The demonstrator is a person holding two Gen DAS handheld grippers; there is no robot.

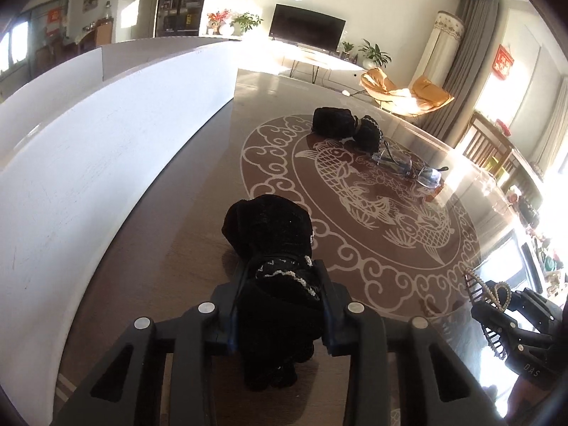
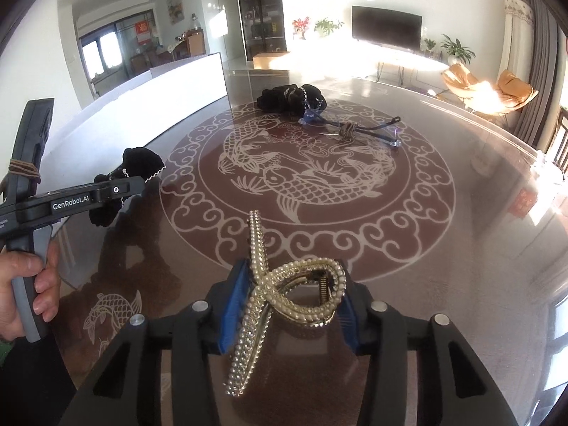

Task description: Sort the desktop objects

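"GenRobot.AI" printed on left gripper (image 2: 117,191) body. Its fingers pinch a black velvet scrunchie (image 1: 273,248), pearl-trimmed, above the glossy carp-patterned tabletop (image 2: 461,248). Right gripper (image 2: 294,301): fingers pinch a pearl-studded looped hair clip (image 2: 284,284). Second black scrunchie (image 2: 287,97) and glasses (image 2: 355,126) lie farther off.

The right tool (image 2: 289,296) grips a pearl hair clip (image 2: 280,291) (glasses (image 2: 349,126) lie beyond).
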